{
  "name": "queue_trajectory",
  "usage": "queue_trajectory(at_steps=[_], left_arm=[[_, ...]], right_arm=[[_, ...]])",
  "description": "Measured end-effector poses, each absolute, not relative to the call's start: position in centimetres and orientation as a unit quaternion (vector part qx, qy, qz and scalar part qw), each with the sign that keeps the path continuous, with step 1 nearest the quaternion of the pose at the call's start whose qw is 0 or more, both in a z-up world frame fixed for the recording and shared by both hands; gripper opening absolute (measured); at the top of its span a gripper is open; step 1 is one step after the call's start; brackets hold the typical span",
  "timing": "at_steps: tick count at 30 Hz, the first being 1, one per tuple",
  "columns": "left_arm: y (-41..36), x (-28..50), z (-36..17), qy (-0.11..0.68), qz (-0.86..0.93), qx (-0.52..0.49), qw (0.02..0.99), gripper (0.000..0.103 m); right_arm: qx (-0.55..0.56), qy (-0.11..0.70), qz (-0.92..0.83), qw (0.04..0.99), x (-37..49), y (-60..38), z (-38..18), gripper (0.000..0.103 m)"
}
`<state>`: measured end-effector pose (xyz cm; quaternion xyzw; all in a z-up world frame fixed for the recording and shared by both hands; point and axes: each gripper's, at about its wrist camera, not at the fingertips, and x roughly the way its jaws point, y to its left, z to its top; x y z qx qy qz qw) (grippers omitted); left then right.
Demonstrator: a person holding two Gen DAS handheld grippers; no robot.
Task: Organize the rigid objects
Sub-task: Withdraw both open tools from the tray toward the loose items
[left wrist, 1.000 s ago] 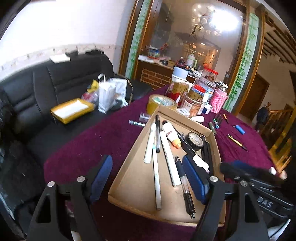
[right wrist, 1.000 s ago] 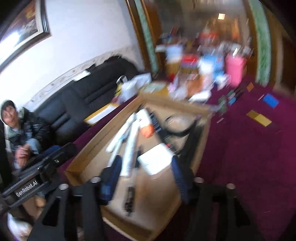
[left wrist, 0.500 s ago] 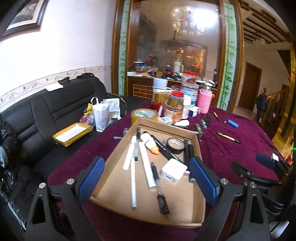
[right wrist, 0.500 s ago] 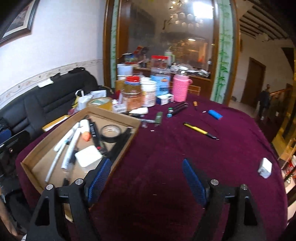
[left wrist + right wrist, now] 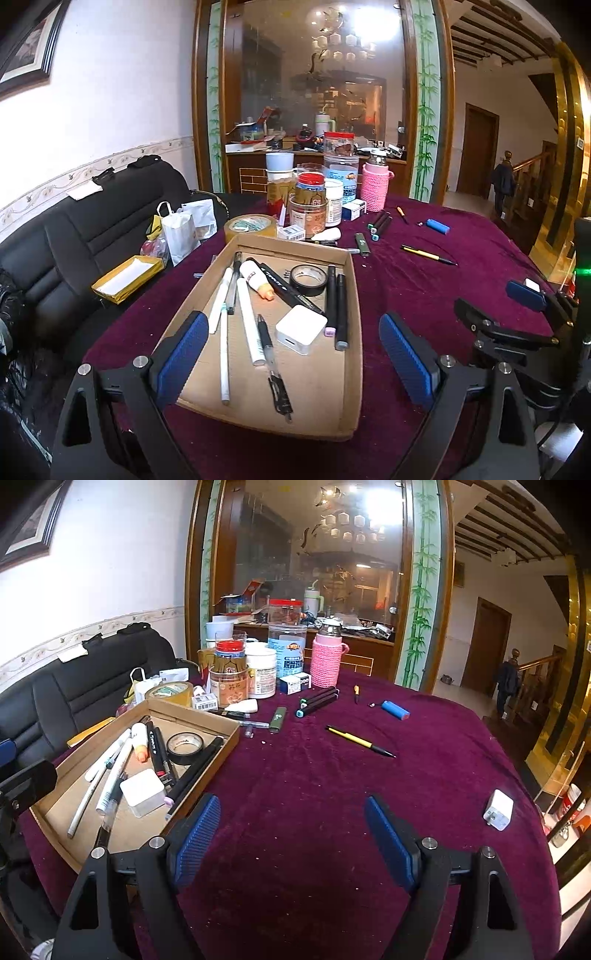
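Tray (image 5: 229, 734) of cardboard is the landmark: pens, a tape roll (image 5: 184, 744) and one white charger (image 5: 142, 792) already lie inside it. A second white charger (image 5: 498, 809) lies well apart from the tray, on the bench (image 5: 314, 775) at its far right edge, ahead and to the right of the right gripper (image 5: 291, 834), the nearer tool. A yellow pen (image 5: 360, 741) lies beyond the tray, long axis slanting away to the left. Both the right and the left gripper (image 5: 293, 360) have their fingers spread, holding nothing. A second ago the right gripper was over the tray with the first charger between its fingers; it has since swung right.
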<state>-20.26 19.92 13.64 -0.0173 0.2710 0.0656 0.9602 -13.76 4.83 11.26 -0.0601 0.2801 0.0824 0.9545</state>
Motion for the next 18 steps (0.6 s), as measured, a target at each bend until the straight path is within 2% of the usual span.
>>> queue_trajectory(at_steps=[18], left_arm=[[15.5,-19.1,13.4,0.301,0.005,-0.002,0.954,0.093]], right_arm=[[-0.051,0.3,0.07,0.95,-11.8,1.8,10.4,0.084]])
